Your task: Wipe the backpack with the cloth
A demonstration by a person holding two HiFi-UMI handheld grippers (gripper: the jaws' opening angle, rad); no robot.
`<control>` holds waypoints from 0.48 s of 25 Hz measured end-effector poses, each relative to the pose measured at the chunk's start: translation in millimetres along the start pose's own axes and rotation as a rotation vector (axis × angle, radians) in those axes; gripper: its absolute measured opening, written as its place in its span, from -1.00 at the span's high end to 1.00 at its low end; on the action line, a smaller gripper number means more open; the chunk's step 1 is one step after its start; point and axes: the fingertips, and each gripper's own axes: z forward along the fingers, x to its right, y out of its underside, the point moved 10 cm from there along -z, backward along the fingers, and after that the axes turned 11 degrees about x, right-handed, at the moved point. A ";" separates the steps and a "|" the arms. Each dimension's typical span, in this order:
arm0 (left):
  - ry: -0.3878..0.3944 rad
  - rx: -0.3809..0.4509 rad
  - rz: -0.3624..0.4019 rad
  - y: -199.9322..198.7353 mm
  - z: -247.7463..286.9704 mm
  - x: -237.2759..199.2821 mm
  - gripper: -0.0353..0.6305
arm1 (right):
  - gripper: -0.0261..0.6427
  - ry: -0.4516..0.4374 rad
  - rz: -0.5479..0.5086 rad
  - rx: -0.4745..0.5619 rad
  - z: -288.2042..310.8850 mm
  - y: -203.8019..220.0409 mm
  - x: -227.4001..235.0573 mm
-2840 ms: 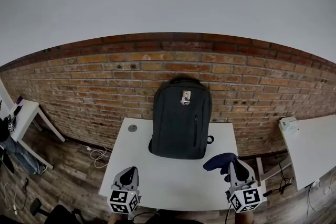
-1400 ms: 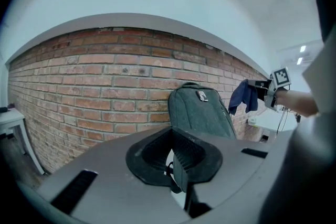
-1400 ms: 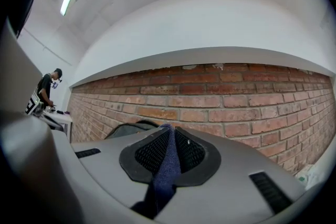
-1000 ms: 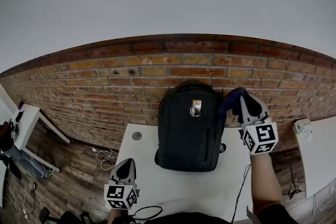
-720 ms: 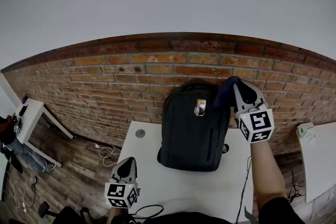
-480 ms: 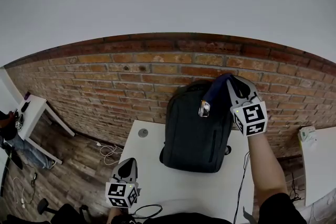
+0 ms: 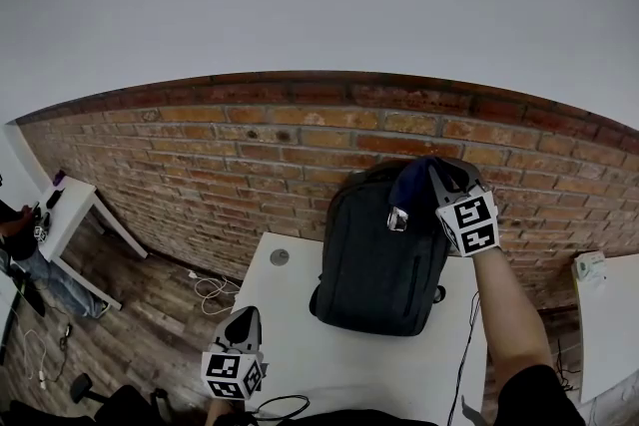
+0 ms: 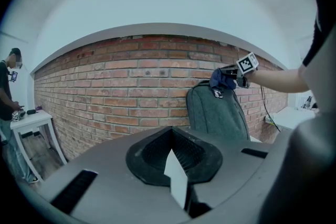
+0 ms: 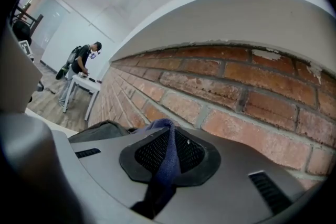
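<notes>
A dark grey backpack [image 7: 384, 249] stands upright on the white table [image 7: 300, 334], leaning against the brick wall [image 7: 250, 165]. My right gripper [image 7: 421, 183] is at the backpack's top right corner, shut on a dark blue cloth [image 7: 409, 183] that lies against the bag near its small metal tag [image 7: 397, 218]. In the right gripper view the cloth [image 9: 168, 160] runs between the jaws, with the backpack's top [image 9: 100, 131] below. My left gripper [image 7: 243, 316] hangs shut and empty over the table's front left. The left gripper view shows the backpack [image 8: 215, 115] and the cloth [image 8: 223, 78] from afar.
A small round disc [image 7: 280, 257] lies on the table left of the bag. A white side table [image 7: 70, 205] stands far left with a person [image 8: 8, 92] beside it. A cable [image 7: 210, 289] lies on the wooden floor. Another white table [image 7: 609, 334] is at the right.
My right gripper has lifted the cloth from the table's front right up to the backpack's top and slid it leftward along the top edge. The left gripper has stayed low.
</notes>
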 end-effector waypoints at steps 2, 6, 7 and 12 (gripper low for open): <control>0.003 0.004 -0.001 -1.6 0.7 0.3 0.90 | 0.83 -0.001 0.003 -0.023 2.8 6.4 1.8; -0.003 0.003 0.006 -3.4 -0.1 -1.2 0.90 | 0.83 -0.003 0.004 -0.061 7.1 22.7 2.6; -0.007 0.002 0.007 -3.8 -0.2 -2.2 0.90 | 0.83 -0.001 0.004 -0.070 8.1 26.6 2.4; -0.014 -0.006 0.005 -1.8 0.4 -4.9 0.90 | 0.83 0.005 0.018 -0.105 8.5 41.5 3.1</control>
